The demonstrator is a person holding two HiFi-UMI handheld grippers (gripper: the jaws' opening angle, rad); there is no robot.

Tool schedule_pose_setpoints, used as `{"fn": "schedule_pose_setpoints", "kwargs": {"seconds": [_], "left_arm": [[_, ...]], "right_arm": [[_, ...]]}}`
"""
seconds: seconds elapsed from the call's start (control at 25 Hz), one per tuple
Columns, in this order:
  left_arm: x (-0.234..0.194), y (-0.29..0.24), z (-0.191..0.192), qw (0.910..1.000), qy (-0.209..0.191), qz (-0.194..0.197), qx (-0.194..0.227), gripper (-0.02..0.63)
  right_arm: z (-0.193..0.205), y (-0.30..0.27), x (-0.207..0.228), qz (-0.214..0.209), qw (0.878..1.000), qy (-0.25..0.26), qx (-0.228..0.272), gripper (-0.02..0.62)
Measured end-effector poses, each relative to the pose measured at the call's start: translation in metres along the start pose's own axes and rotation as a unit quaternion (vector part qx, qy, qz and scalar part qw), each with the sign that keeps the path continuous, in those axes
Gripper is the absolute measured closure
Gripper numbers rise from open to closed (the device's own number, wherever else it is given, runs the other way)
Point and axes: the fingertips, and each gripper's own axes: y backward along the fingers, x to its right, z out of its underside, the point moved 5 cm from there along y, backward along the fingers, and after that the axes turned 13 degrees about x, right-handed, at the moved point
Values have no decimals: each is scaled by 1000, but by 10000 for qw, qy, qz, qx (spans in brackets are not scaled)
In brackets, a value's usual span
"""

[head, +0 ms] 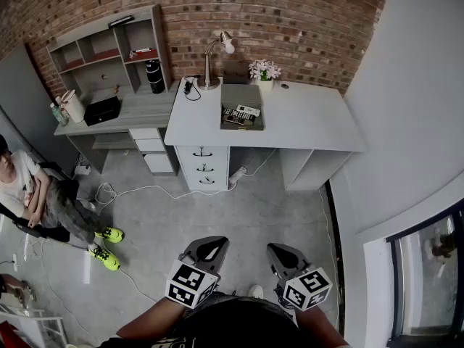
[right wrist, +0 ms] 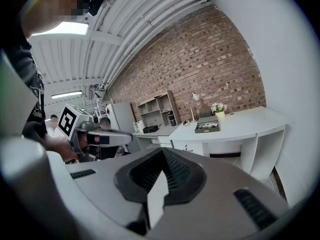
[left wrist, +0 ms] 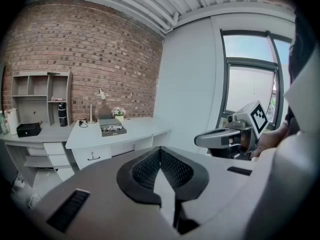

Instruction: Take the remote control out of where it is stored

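The left tool (head: pixel 209 243) and the right tool (head: pixel 281 251) are held with jaws pressed together and nothing between them, well apart from the white table (head: pixel 312 125). The remote control (head: pixel 239 113) is seen lying in an open grey box (head: pixel 241 95) on that table.

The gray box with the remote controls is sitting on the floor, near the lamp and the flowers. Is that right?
Not quite. The gray box with the remote controls is sitting on top of the white desk, not on the floor, near the lamp and the flowers. The head view shows it.
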Motion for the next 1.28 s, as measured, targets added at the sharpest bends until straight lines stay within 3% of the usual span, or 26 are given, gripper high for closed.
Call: {"fn": "schedule_pose_setpoints", "kwargs": {"seconds": [0.4, 0.64, 0.92, 1.28], "left_arm": [[-11, 0, 1, 9999, -35, -127, -6, 600], [-20, 3, -3, 9999, 37, -91, 41, 600], [-38, 11, 0, 9996, 271, -62, 67, 600], [-73, 33, -1, 9999, 122, 49, 73, 600]], "right_arm": [[-2, -11, 0, -97, 9999, 50, 0, 592], [-5, -23, -4, -105, 9993, -326, 170, 592], [2, -37, -22, -251, 9996, -136, 51, 591], [7, -66, -42, 66, 9998, -204, 58, 591]]}}
